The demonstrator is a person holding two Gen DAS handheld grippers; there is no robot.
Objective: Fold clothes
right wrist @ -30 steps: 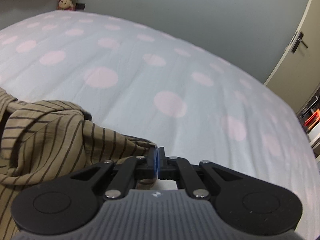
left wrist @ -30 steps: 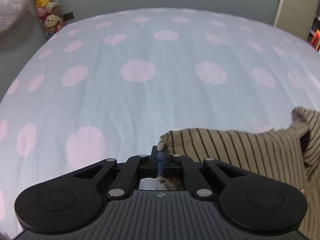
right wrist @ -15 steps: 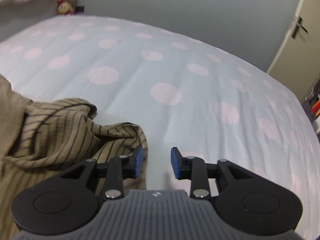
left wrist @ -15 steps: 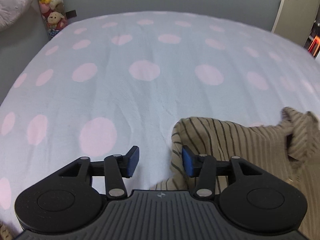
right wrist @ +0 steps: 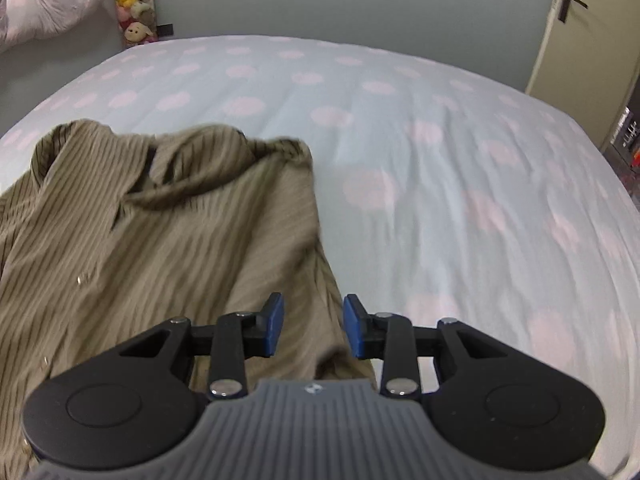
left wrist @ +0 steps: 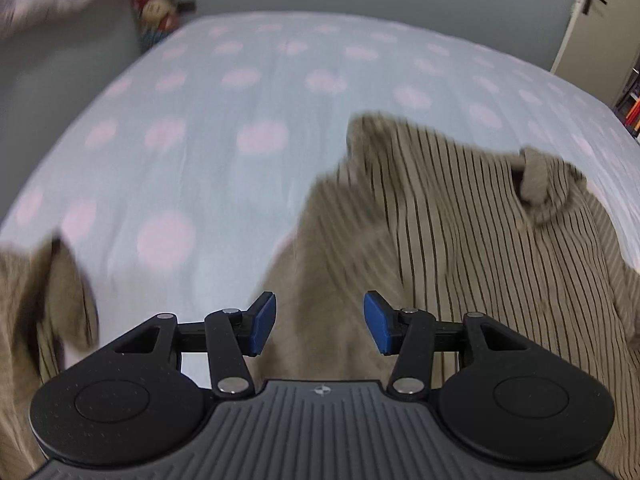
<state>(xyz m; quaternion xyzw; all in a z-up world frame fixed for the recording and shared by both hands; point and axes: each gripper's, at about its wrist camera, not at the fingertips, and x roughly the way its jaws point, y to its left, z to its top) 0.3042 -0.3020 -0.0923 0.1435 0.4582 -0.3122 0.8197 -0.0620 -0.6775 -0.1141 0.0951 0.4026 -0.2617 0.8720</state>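
Note:
A tan shirt with thin dark stripes (left wrist: 460,232) lies spread on the bed, its collar (left wrist: 540,184) at the far right in the left wrist view. It also shows in the right wrist view (right wrist: 160,232), filling the left half. My left gripper (left wrist: 320,328) is open and empty above the shirt's left edge. My right gripper (right wrist: 314,330) is open and empty above the shirt's right edge. A loose part of the shirt (left wrist: 48,300) lies at the lower left in the left wrist view, blurred.
The bed has a pale blue sheet with pink dots (right wrist: 460,168). Plush toys (right wrist: 134,4) and a pink pillow (right wrist: 48,8) are at the far left corner. A door (right wrist: 580,32) stands at the right.
Both grippers were shut on the shirt's edges a second ago. They opened, let go and pulled back and up, so the shirt now lies spread on the bed.

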